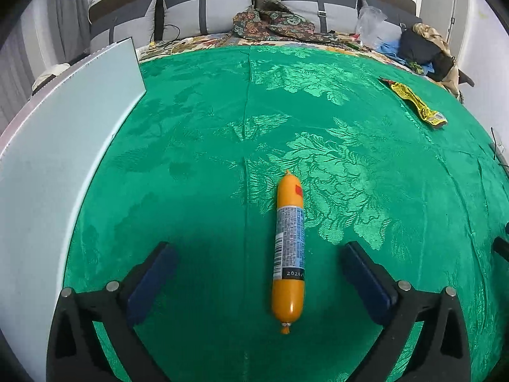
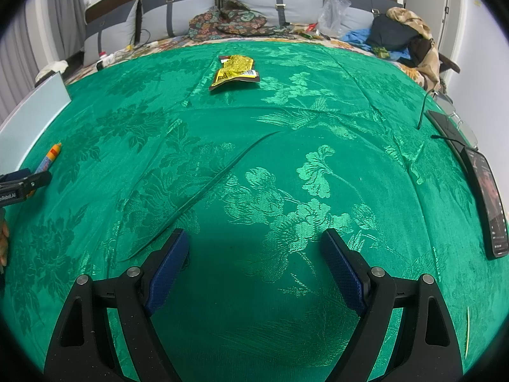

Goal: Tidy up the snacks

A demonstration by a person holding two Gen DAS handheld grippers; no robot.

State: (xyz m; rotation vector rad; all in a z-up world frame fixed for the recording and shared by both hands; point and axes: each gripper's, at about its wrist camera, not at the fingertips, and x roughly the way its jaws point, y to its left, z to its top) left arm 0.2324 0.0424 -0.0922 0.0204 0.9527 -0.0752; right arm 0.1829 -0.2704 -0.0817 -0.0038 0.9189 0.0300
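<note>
Green floral bedspread [image 2: 286,159] before grey cushions [image 2: 178,12]

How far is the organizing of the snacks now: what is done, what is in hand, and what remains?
Done: the sausage lies on the green cloth between the open fingers of the left tool, near the white board. In hand: nothing; the right tool is open and empty too. Left: the yellow snack packet lies alone at the far side, apart from the sausage.

sausage [image 1: 288,248]: "2026/" | left tongs [image 2: 19,187]: "nRobot.AI"
</note>
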